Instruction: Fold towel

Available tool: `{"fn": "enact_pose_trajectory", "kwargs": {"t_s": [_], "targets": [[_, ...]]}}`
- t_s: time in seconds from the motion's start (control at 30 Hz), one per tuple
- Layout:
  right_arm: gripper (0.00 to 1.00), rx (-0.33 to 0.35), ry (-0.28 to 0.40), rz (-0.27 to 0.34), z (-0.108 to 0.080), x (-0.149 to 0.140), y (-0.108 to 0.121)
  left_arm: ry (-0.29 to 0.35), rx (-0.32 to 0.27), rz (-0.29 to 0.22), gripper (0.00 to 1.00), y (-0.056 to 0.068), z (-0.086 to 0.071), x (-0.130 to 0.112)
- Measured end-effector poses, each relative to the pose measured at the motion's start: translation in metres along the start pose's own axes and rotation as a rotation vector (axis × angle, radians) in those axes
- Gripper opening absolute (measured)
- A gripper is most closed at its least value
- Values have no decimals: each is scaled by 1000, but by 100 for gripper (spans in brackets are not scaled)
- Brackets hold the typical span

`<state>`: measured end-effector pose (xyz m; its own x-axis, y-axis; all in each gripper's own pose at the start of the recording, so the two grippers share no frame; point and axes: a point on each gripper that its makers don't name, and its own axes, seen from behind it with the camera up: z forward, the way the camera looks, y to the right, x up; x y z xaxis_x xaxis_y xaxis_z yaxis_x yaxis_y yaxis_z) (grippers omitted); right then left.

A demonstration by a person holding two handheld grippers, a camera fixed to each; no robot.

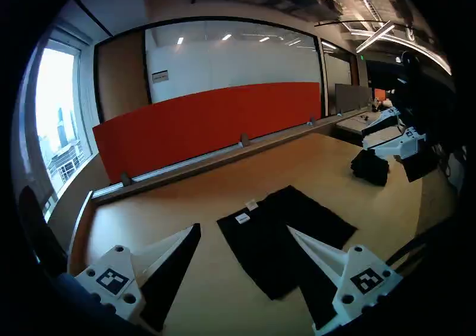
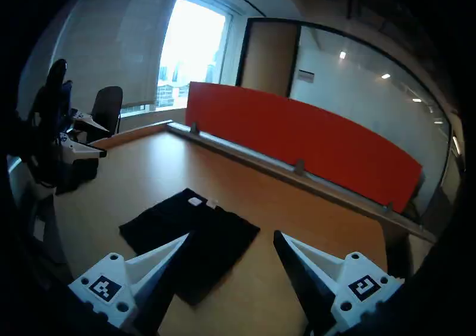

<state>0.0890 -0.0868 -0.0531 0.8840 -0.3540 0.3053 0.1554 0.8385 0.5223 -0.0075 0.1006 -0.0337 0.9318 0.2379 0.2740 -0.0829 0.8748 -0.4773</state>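
towel [image 1: 279, 241] is lying flat on the wooden table [image 1: 238, 175], dark against the pale wood, with two small white tags [image 1: 242, 217] showing near its far edge. its outline is looking uneven, as though one panel is overlapping another, so a first fold may already be in place; the pictures are not settling how many layers there are. the left gripper [image 1: 243, 227] is hovering over the near side of the cloth with its fingers spread wide and nothing between them. the right gripper [image 2: 233, 234] is doing the same from its own side, fingers apart and gripping nothing, with the cloth lying just ahead of and below its tips. neither one is touching the fabric, as far as can be judged. going by this, the folding is looking at most partly done: no edge is being held, and the cloth is not yet forming a tidy, squared stack, so at least one more fold and a squaring-up are probably remaining.
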Motion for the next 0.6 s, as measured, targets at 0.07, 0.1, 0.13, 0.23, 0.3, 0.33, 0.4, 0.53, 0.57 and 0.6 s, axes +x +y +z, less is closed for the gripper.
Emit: {"fn": "enact_pose_trajectory", "kwargs": {"t_s": [0.07,0.1,0.13,0.23,0.3,0.33,0.4,0.53,0.57,0.6], "targets": [[100,12,-8,-6,4,-6,-4,-15,-6,0,96,3,2,-10],[100,17,-13,-8,6,-9,-6,-23,-10,1,96,5,4,-15],[100,21,-17,-8,8,-12,-8,-30,-13,2,96,7,5,-20],[100,31,-26,-8,14,-21,-12,-48,-23,6,96,12,9,-33],[100,38,-33,-8,19,-27,-14,-59,-29,7,96,16,12,-41],[100,41,-37,-8,21,-31,-15,-65,-32,7,96,17,14,-45],[100,48,-46,-9,25,-38,-18,-77,-37,7,96,20,17,-54],[100,61,-65,-12,33,-52,-23,-100,-50,4,96,26,24,-69],[100,65,-70,-12,34,-56,-24,-105,-53,3,96,28,25,-72],[100,69,-76,-12,36,-60,-25,-110,-57,3,96,29,27,-76]]}}
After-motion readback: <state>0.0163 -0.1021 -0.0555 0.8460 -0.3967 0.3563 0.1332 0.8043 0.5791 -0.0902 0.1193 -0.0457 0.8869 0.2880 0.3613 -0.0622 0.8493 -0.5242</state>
